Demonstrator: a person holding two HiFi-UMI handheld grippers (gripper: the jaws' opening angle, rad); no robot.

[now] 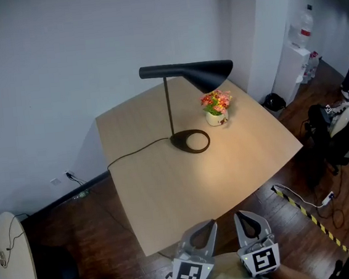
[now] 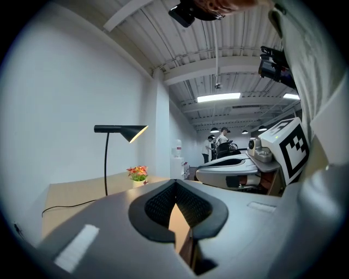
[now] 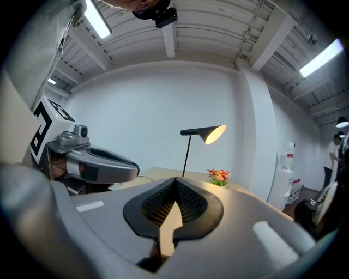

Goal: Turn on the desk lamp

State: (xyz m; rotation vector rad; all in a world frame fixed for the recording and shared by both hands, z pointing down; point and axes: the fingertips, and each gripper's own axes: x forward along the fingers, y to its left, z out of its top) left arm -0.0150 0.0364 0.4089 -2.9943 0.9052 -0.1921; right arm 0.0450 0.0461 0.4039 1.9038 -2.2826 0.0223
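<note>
Tips of the jaws meet on our left hand-held gripper (image 2: 175, 184), pressed together on nothing. Its own view shows only a sliver of worktop (image 1: 186, 190) through the slot below them. Our right hand-held gripper (image 3: 175, 180) is the same: jaws together, nothing between. Both hang side by side just off the worktop's near edge. The head view cuts off their rear parts at its lower border, so we cannot see how they are held.

Well ahead of both, the desk lamp (image 1: 170, 105) stands upright on the worktop on its ring base (image 1: 190, 141). A cord (image 1: 135, 151) trails off to the left of the left hand-held gripper. From the head view the shade (image 1: 195, 71) shows only its dark top. Its opening is hidden there, though a warm pool of light lies on the worktop beneath. Each gripper view looks up under the shade and shows the opening glowing.

Just beyond the base and to its right, ahead of the right hand-held gripper, sits a small flower pot (image 1: 216, 108). People (image 2: 218, 143) in the far room appear only in the left gripper view, too small to make out.
</note>
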